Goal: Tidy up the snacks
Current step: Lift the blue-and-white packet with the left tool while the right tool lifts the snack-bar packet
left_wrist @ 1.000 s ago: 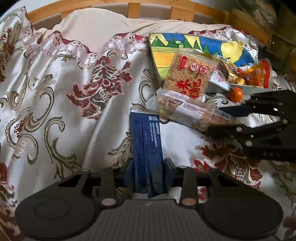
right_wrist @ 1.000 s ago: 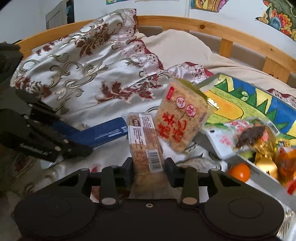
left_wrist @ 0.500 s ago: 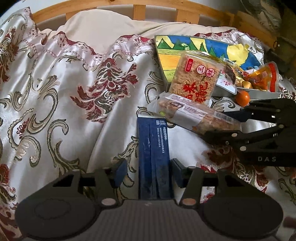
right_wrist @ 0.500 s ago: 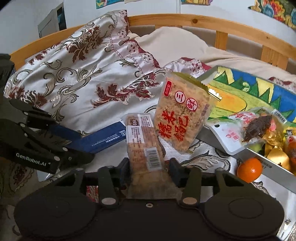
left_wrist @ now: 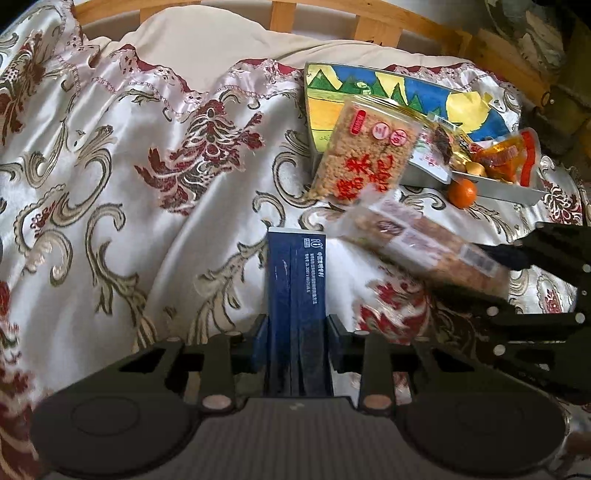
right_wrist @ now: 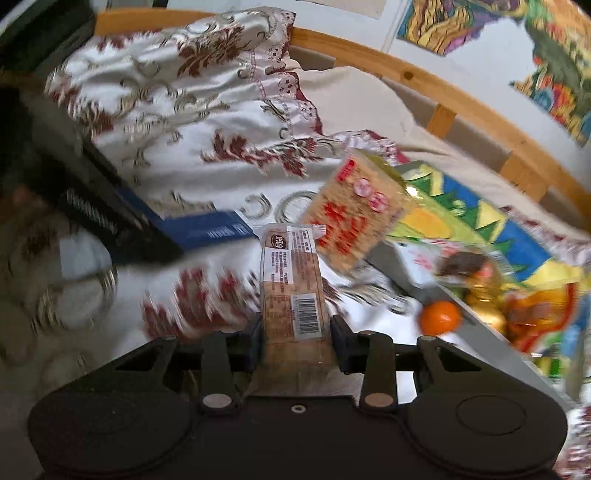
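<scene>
On the bedspread (left_wrist: 110,192), the left gripper (left_wrist: 295,330) has re-clamped the blue box (left_wrist: 295,280) after briefly loosening. Right gripper (right_wrist: 295,328), jaws closing on the biscuit pack (right_wrist: 291,284), has swung it sideways near the tray (right_wrist: 491,343); both snacks seem ready for placing.

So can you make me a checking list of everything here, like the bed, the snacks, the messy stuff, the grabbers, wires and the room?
Surface: bed under a shiny flowered cover.
Job's things: blue box; long cracker pack; rice cake bag leaning on the painted tray, which holds more wrapped snacks.
Clutter: small orange beside the tray.
Grippers: left gripper shut on the blue box; right gripper grips the cracker pack, jaws closing.
Cables: nothing seen.
Surroundings: wooden bed rail, bright pictures on the wall.
</scene>
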